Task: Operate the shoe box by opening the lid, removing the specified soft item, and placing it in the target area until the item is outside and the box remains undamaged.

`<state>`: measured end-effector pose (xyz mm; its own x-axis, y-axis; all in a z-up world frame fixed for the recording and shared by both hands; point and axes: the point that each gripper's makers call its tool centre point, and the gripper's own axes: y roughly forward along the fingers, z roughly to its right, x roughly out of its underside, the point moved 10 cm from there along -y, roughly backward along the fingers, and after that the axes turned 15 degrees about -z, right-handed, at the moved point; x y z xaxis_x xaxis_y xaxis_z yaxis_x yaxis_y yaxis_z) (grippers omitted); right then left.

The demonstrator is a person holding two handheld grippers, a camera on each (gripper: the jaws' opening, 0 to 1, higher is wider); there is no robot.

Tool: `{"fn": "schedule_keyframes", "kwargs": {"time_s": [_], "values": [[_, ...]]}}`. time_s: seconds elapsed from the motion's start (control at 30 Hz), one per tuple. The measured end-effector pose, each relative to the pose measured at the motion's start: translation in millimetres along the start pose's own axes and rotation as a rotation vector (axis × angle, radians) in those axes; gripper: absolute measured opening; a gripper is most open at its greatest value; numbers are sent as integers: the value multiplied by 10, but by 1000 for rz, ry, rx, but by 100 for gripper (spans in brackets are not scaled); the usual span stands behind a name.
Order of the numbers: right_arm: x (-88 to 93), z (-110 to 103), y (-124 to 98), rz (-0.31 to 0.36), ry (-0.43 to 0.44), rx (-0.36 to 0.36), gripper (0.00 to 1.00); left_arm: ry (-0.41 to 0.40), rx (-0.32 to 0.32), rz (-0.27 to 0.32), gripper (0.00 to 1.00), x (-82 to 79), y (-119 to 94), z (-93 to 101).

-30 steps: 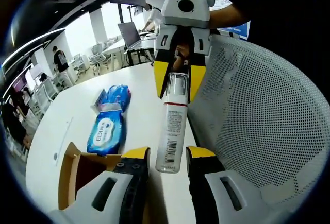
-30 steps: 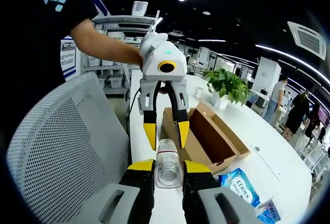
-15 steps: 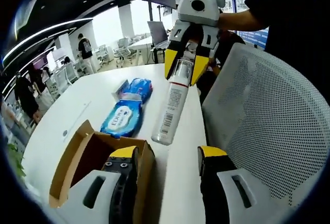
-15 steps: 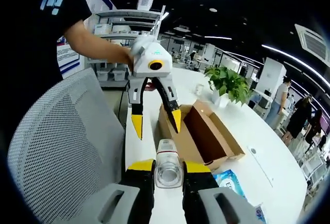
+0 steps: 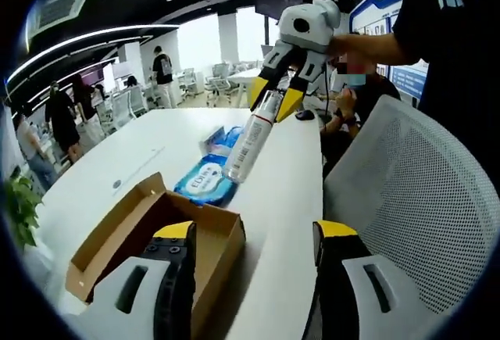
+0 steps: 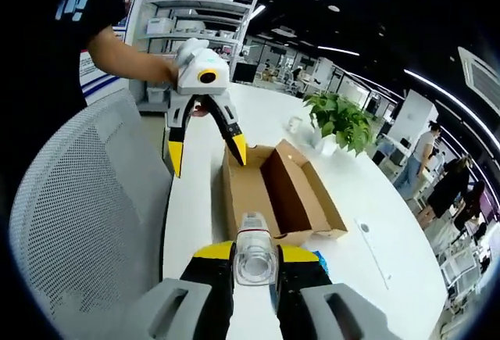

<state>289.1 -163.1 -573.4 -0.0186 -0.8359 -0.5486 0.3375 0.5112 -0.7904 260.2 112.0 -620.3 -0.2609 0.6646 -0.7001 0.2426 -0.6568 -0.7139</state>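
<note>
The open brown shoe box (image 5: 144, 234) lies on the white table (image 5: 273, 199), just ahead of my left gripper (image 5: 256, 234), which is open and holds nothing. My right gripper (image 5: 273, 99) hangs above the table, shut on the cap end of a clear white bottle (image 5: 248, 138) that slants down from it. In the right gripper view that bottle (image 6: 255, 255) sits end-on between my right gripper's (image 6: 256, 252) yellow tips. Beyond it the left gripper (image 6: 207, 154) hovers open near the shoe box (image 6: 273, 191). I cannot see what is inside the box.
Two blue wipe packs (image 5: 208, 182) lie on the table behind the box. A white mesh chair (image 5: 422, 191) stands along the table edge, and its back (image 6: 70, 215) is close to both grippers. A potted plant (image 6: 340, 121) stands past the box. People stand farther off.
My left gripper has pulled back from the bottle's lower end with its jaws spread wider. The bottle stays in my right gripper, now farther from the left one.
</note>
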Motion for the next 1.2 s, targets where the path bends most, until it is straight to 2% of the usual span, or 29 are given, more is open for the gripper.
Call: {"fn": "schedule_keyframes", "kwargs": {"time_s": [0.43, 0.63, 0.83, 1.2], "values": [[69, 468, -9, -61, -29, 25, 16, -76, -76, 11, 74, 109, -95, 56], [114, 689, 25, -98, -49, 28, 16, -125, -132, 28, 80, 151, -186, 73], [191, 920, 97, -149, -58, 33, 16, -152, -175, 48, 87, 158, -241, 154], [313, 1253, 260, -237, -75, 17, 16, -186, -232, 50, 99, 201, -286, 236]]}}
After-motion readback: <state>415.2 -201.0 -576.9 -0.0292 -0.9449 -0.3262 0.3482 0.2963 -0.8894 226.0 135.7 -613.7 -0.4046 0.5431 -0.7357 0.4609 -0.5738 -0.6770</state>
